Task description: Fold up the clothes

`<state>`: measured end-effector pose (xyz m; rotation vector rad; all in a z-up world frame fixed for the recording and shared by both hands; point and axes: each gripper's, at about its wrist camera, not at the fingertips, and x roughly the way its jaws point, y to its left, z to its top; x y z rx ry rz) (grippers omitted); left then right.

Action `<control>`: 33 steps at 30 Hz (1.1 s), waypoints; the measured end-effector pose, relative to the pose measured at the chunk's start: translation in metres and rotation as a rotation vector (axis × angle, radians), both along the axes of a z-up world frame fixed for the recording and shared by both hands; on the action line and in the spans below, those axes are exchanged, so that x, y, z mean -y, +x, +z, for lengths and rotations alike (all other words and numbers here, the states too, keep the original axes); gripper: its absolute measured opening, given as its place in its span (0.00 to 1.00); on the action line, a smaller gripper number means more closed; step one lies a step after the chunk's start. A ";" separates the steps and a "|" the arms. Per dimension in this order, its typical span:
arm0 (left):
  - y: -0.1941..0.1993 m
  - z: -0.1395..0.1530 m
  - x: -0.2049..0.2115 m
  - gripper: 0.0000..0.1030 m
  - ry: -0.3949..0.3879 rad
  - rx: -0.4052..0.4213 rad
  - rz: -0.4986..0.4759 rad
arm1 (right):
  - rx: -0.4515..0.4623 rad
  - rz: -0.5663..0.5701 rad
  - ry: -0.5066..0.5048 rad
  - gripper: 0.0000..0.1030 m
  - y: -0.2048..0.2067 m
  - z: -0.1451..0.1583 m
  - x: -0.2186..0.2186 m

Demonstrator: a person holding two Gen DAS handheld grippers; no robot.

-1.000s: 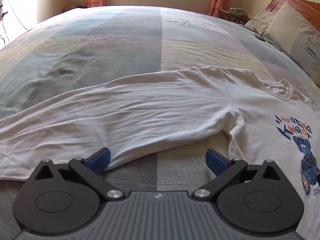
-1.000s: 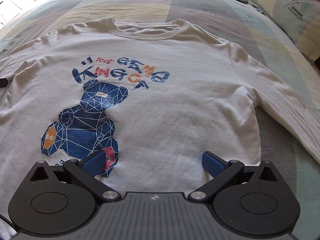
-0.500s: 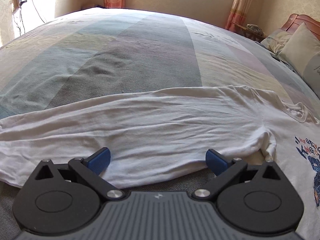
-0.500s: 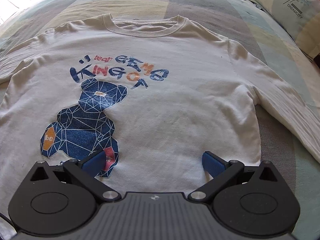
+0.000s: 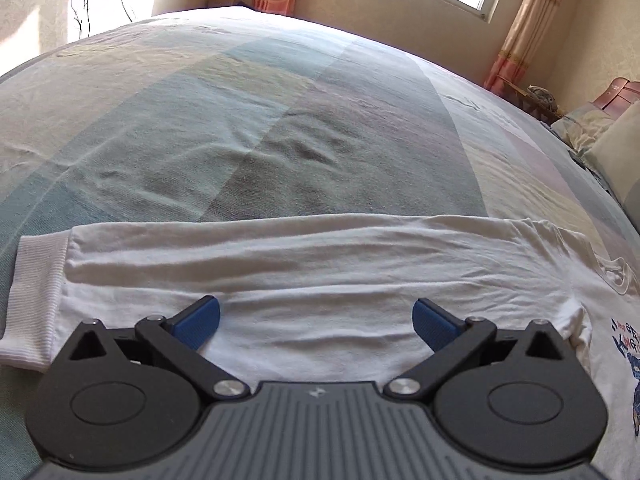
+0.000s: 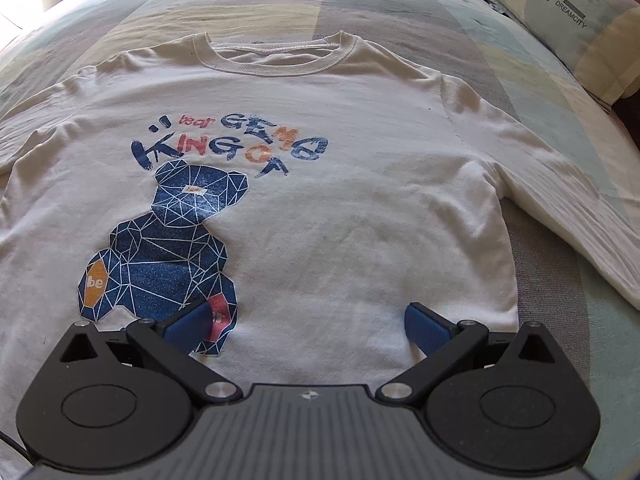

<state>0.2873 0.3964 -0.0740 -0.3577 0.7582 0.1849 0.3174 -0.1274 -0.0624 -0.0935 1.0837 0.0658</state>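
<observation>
A white long-sleeved shirt [image 6: 360, 208] lies face up and spread flat on the bed, with a blue bear print [image 6: 168, 248] and coloured lettering on the chest. Its collar [image 6: 276, 58] points away from me. In the left wrist view its left sleeve [image 5: 320, 272] stretches across the frame, ending in a ribbed cuff [image 5: 36, 296] at the far left. My left gripper [image 5: 316, 322] hovers open over the middle of that sleeve. My right gripper [image 6: 308, 324] is open above the shirt's lower front, beside the bear print. Neither holds anything.
The bed is covered with a striped pastel bedspread [image 5: 280, 120]. Pillows [image 6: 572, 20] lie at the right, by a wooden headboard [image 5: 624, 92]. A window with orange curtains [image 5: 516, 28] is beyond the bed. The right sleeve [image 6: 580, 216] trails off to the right.
My left gripper has moved left along the sleeve and tilted up, bringing the cuff into view. The right gripper has barely moved. Both stay open.
</observation>
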 end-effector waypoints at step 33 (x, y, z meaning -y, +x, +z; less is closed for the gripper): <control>0.074 0.022 0.110 0.98 0.209 -0.109 -0.175 | 0.107 0.292 0.322 1.00 -0.004 0.107 -0.102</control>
